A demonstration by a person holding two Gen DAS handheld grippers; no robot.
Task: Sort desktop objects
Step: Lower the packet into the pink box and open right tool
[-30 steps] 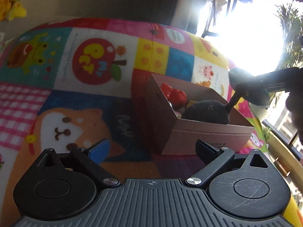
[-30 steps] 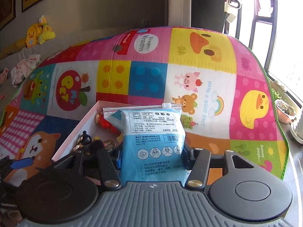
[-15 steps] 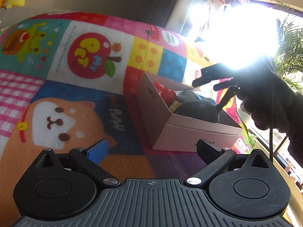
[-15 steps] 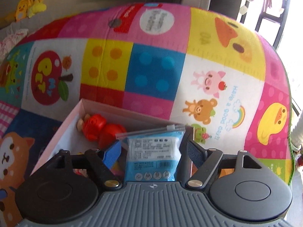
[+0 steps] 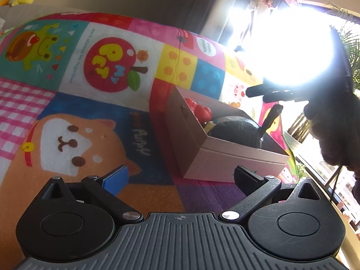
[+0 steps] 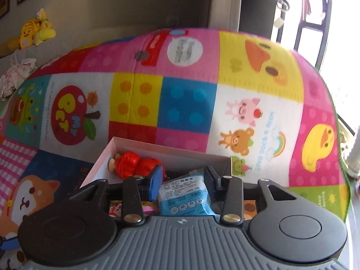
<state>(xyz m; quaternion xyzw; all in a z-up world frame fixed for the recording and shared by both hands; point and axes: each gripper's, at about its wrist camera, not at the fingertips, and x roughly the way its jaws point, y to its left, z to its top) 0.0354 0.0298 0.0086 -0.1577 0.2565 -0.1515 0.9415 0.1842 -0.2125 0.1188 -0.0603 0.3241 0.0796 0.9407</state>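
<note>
Right wrist view showed the right gripper [image 6: 182, 181] nearest, its jaws closing with the blue plastic packet printed with small text and round icons [image 6: 185, 199] lying between them; the pads did not visibly press on it, and the packet looked to be lying loose below them inside the pale pink cardboard box [image 6: 171, 150]. Just beyond, a glossy red plastic figure with tan round feet [image 6: 132, 164] lay against the box's far wall. The box sat on a bright patchwork cartoon play mat [image 6: 189, 103], and a yellow plush toy [image 6: 33, 32] rested farther off near the wall. In the left wrist view, the left gripper [image 5: 180, 176] hung over the mat with its fingers spread wide around nothing, the box [image 5: 227, 157] ahead holding a dark rounded object [image 5: 234, 132].
</note>
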